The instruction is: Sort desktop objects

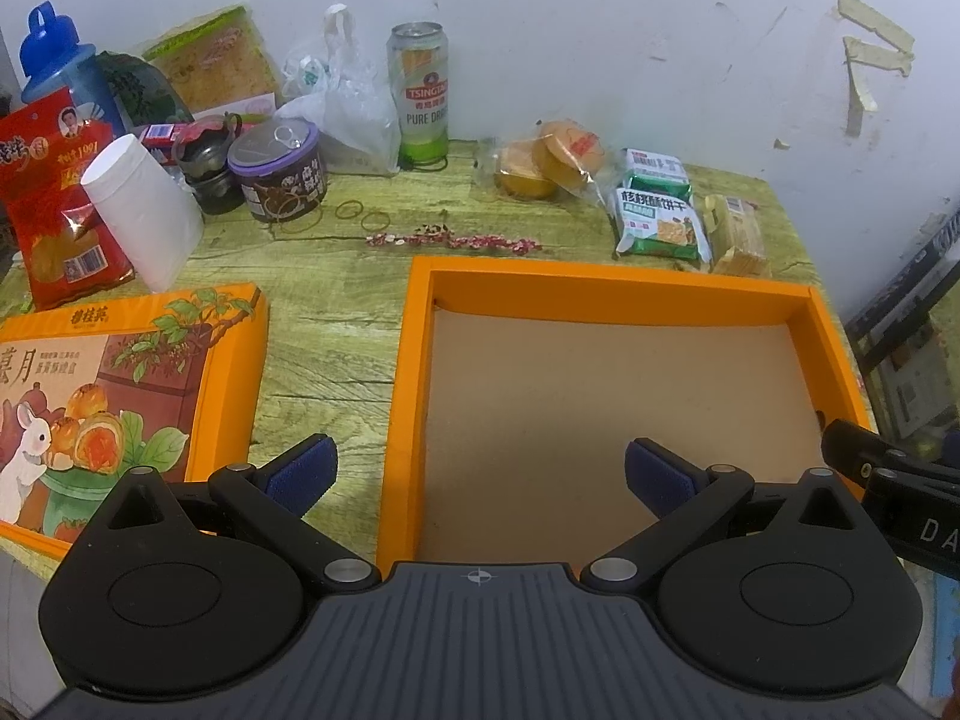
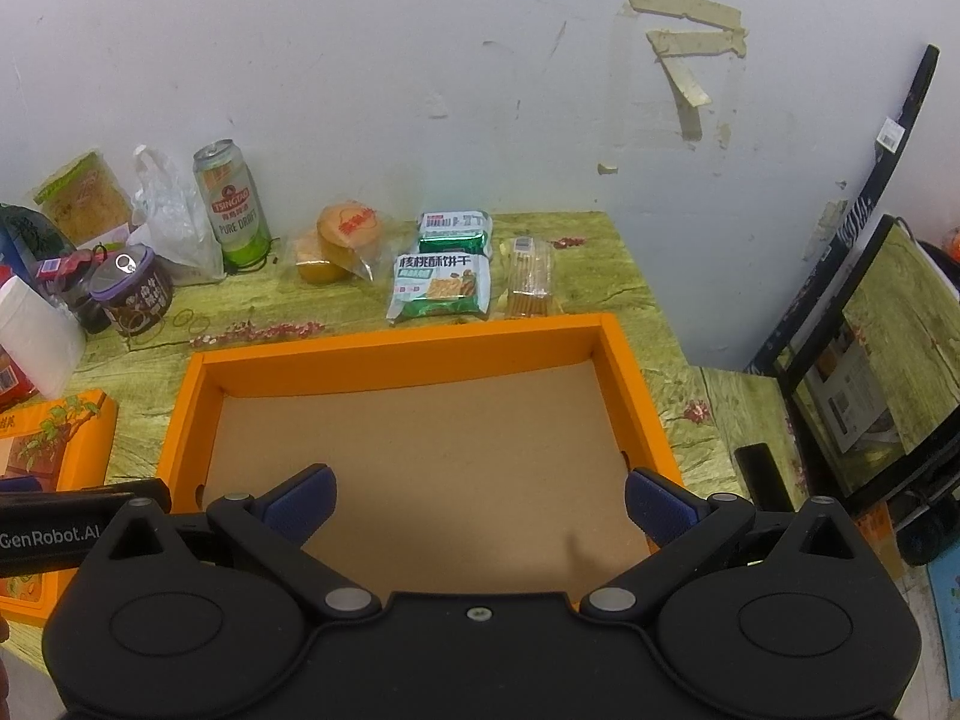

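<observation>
On the green wood-grain tabletop (image 1: 336,360), the printed lid (image 1: 120,402) lies at left, just beside the empty orange box (image 1: 408,396). Behind the box sit bagged cakes (image 1: 552,159), green biscuit packs (image 1: 657,222) and wrapped crackers (image 1: 738,234). Left hand-held gripper (image 1: 479,474) and right hand-held gripper (image 2: 479,501) both hover spread wide, grasping nothing.

Both wrist cameras look forward and steeply down at close range over the near edge of the open orange box (image 1: 612,282), facing the white wall behind it. The left wrist view sits toward the box's left side and also takes in the orange lid (image 1: 150,372) left of it. The right wrist view sits further right, reaching past the box's right wall. Both views share the box and the snack packets (image 2: 441,285) behind it.
</observation>
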Available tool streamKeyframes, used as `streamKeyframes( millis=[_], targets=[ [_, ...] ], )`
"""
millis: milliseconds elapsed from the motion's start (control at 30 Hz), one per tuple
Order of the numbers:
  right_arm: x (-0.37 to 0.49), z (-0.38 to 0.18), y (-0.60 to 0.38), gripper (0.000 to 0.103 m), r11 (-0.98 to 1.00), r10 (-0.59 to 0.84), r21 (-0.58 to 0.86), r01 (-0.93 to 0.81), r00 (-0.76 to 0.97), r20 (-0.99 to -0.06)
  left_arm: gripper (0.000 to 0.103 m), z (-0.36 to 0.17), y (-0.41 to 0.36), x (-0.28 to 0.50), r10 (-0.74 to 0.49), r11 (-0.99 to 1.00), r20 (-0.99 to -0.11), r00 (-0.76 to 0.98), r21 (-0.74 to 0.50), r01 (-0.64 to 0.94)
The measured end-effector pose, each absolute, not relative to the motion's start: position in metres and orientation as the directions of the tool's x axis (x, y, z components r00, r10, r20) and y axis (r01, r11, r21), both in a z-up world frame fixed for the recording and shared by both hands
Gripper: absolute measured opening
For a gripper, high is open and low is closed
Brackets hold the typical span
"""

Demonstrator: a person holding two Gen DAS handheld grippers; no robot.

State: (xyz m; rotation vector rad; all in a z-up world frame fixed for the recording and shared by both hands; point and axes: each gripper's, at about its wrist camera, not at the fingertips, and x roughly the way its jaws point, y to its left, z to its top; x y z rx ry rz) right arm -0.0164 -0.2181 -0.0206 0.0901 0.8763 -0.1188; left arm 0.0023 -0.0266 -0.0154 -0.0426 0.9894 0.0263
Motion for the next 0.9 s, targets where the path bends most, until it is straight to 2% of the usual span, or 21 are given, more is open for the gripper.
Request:
streamKeyframes(
  millis=[900],
  targets=[
    [0.011,-0.020,-0.251,0.103,0.995,-0.011,0.056,0.080,0.662,-0.749,0.103,-0.012,-0.055,0.021,0.066,0.995,-0.828,0.556,0.014,-0.098]
  ],
)
